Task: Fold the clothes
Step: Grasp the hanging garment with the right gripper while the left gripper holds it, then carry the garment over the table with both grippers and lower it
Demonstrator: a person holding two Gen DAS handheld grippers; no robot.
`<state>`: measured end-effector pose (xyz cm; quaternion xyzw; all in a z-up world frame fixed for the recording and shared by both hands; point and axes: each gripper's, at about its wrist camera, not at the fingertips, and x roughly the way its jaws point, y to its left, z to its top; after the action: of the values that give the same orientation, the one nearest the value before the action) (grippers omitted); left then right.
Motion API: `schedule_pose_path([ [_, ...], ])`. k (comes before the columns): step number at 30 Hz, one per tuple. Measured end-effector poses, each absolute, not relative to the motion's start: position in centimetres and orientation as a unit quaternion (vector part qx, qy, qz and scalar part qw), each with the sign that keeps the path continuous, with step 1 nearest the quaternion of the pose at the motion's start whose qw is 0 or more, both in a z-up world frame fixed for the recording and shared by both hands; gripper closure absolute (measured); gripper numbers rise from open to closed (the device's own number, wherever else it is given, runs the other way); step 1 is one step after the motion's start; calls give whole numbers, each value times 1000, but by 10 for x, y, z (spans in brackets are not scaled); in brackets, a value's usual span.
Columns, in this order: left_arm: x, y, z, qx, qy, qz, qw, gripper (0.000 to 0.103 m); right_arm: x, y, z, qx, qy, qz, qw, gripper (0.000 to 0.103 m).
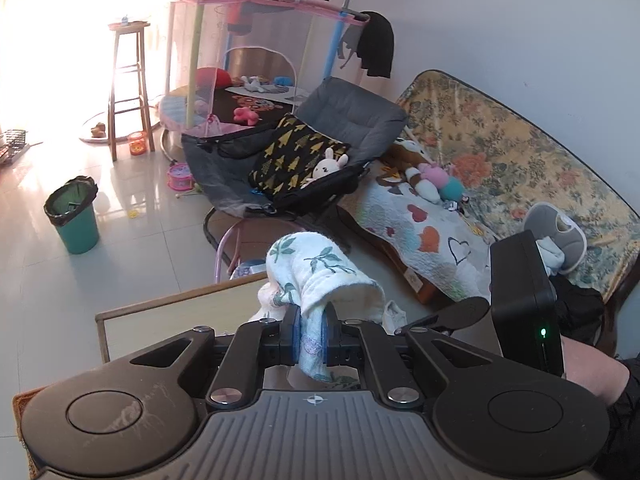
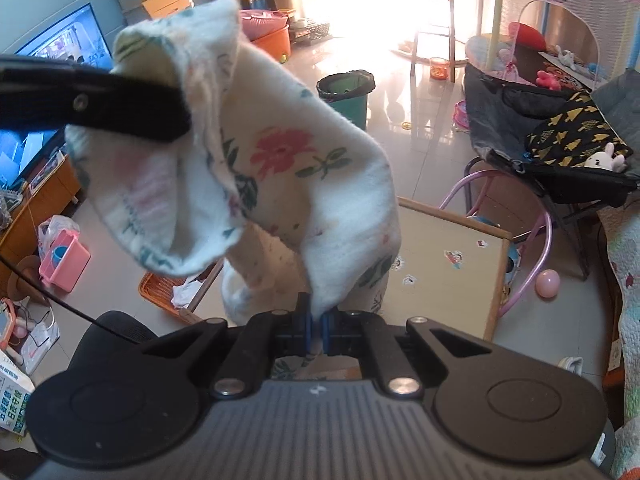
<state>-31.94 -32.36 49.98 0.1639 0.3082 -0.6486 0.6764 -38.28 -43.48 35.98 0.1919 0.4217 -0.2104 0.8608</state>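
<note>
Your left gripper (image 1: 313, 338) has its jaws clamped on a fold of the floral garment (image 1: 320, 276): the white cloth with green leaf print runs down between the two blue pads (image 1: 295, 340) and hangs out below them, while the rest bunches up and arches over the far side of the fingers. Your right gripper (image 2: 316, 330) is likewise closed on the same floral garment (image 2: 280, 168), a thin tip of cloth pinched between its nearly touching blue pads (image 2: 326, 330). From there the fabric rises up and to the left, held in the air above the small table (image 2: 444, 260), to where your other gripper's dark finger crosses in from the left edge and grips the far upper end. Part of the cloth droops down behind the raised span toward the near left corner of the table.
</note>
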Motion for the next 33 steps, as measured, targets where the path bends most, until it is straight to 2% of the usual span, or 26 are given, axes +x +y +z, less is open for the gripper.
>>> schedule_pose_path([
  [12, -361, -331, 509, 188, 306, -667, 653, 94, -416, -440, 377, 193, 412, -224, 862, 98],
  [25, -394, -356, 504, 202, 325, -668, 638, 93, -450, -463, 394, 158, 482, -233, 830, 97],
  [33, -374, -381, 483, 197, 348, -654, 643, 93, -436, -486, 387, 158, 500, -225, 821, 97],
])
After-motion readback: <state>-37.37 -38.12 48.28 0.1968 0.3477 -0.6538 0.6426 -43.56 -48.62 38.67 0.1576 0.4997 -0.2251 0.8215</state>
